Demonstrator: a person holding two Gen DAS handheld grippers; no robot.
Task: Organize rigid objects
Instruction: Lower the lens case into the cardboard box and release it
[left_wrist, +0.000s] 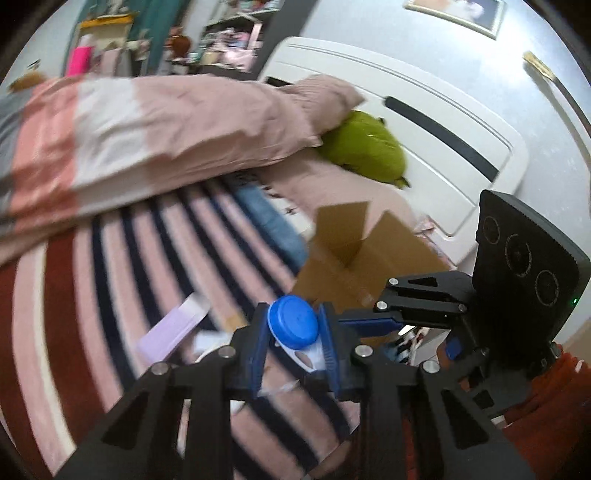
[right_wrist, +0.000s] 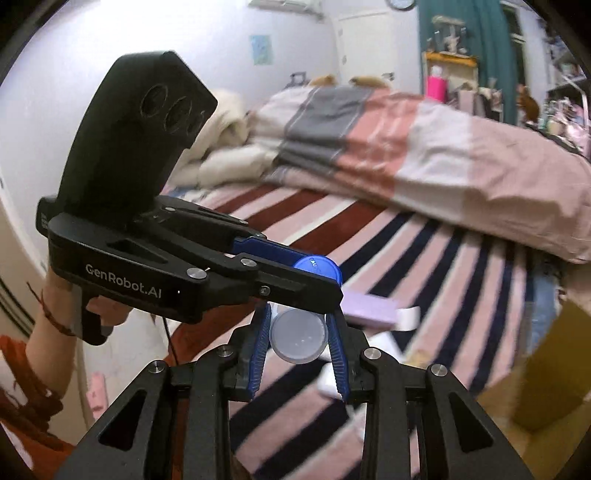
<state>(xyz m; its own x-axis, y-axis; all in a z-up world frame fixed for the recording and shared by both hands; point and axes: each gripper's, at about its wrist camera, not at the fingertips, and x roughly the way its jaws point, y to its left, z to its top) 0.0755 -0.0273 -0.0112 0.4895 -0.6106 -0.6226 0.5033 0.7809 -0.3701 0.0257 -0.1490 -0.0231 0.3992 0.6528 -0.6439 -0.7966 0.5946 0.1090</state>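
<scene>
Both grippers are gripping one bottle: the left gripper (left_wrist: 291, 334) clamping its blue cap (left_wrist: 293, 322), the right gripper (right_wrist: 298, 338) its base (right_wrist: 298, 336). Probably heading for the cardboard box (left_wrist: 364, 258), needing one release.

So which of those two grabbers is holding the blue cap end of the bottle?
The left gripper pinches the bottle's blue cap. The right gripper grips its clear bottom end instead.

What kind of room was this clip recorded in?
Most likely a bedroom: a bed with a striped sheet, a folded pink and grey duvet and a white headboard. Cluttered shelves stand behind it, and an open cardboard box sits on the bed.
</scene>
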